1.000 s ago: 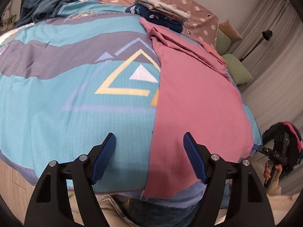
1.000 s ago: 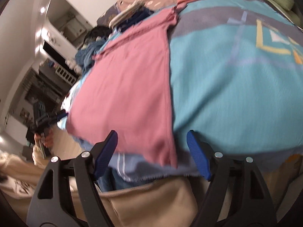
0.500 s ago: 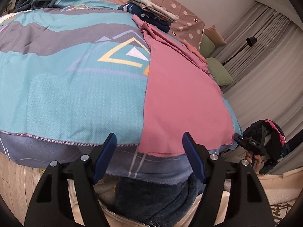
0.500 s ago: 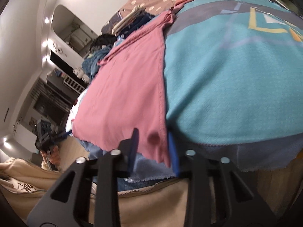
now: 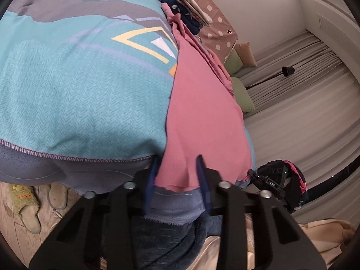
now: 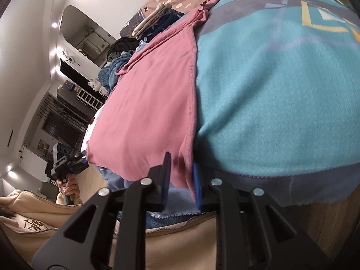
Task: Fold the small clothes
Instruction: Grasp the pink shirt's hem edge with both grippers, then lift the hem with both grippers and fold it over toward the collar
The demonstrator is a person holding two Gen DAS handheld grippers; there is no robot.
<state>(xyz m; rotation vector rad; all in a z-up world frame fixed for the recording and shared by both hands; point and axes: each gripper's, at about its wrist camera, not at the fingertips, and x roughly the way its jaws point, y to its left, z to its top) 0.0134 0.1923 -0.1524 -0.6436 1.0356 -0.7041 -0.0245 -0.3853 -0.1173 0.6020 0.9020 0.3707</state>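
A pink garment (image 5: 202, 112) lies flat on a turquoise patterned blanket (image 5: 78, 94), its raw hem hanging over the bed's near edge. My left gripper (image 5: 177, 175) is closing, its blue pads pressing a bunched fold at the hem's left corner. In the right wrist view the pink garment (image 6: 153, 103) has its seamed right corner between the pads of my right gripper (image 6: 181, 176), which is also closing and pinches the cloth. Each view shows the other gripper at the opposite hem corner: the right one (image 5: 270, 180) and the left one (image 6: 65, 162), held by a hand.
Folded clothes (image 5: 186, 11) are stacked at the far end of the bed, next to a dotted brown cover. A heap of unfolded clothes (image 6: 117, 67) lies far left. Green pillows (image 5: 243, 94) and a floor lamp (image 5: 288, 70) stand on the right; slippers (image 5: 29, 207) lie on the wooden floor.
Both grippers went from wide open to pinched on the pink hem, the right one first. The left gripper sank toward the bed's edge and rolled.
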